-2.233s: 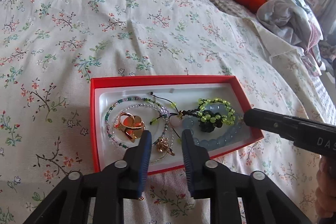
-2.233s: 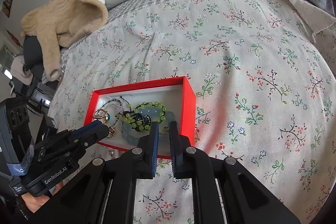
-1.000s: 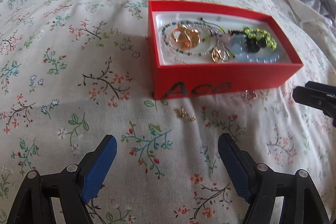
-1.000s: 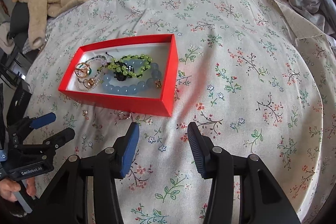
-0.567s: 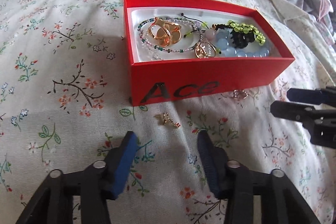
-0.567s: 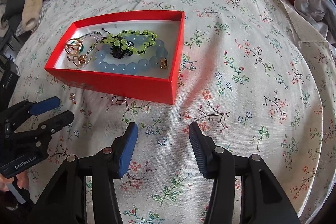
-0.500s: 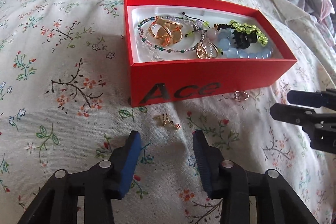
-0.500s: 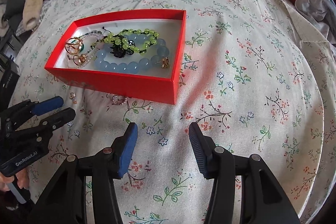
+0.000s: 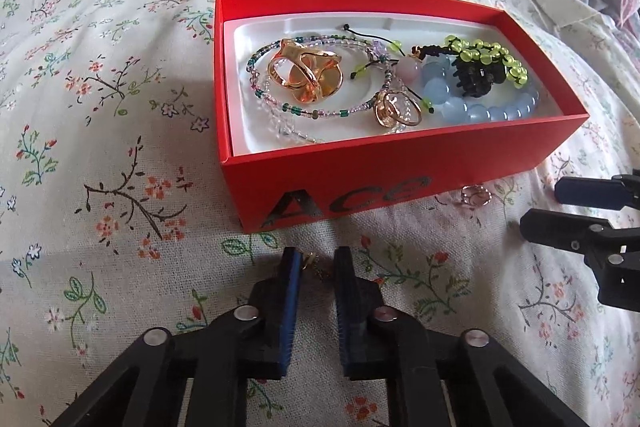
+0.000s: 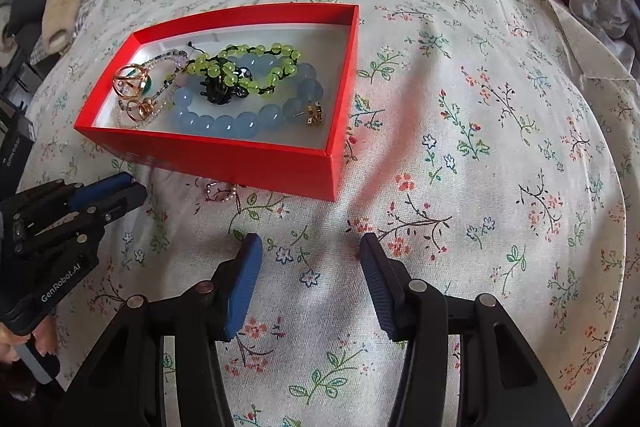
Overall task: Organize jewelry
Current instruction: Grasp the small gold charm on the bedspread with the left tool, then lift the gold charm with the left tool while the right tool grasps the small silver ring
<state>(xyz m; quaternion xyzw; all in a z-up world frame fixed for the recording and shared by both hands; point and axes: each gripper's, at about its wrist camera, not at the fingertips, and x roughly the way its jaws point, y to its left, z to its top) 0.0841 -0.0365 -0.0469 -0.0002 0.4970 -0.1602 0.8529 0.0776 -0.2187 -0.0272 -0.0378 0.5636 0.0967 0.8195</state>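
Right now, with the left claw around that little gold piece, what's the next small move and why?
Probably finish closing the left claw on the gold earring: it lies on the bedspread between the fingers, which have not yet visibly clamped it, just short of the red box.

Left wrist view: low, close behind the red box (image 9: 400, 163), facing its lettered long wall across the floral bedspread (image 9: 100, 115). Right wrist view: higher, farther back, angled down at the box's near corner (image 10: 330, 173). Both share the box and bedspread; each catches the other gripper at its edge.
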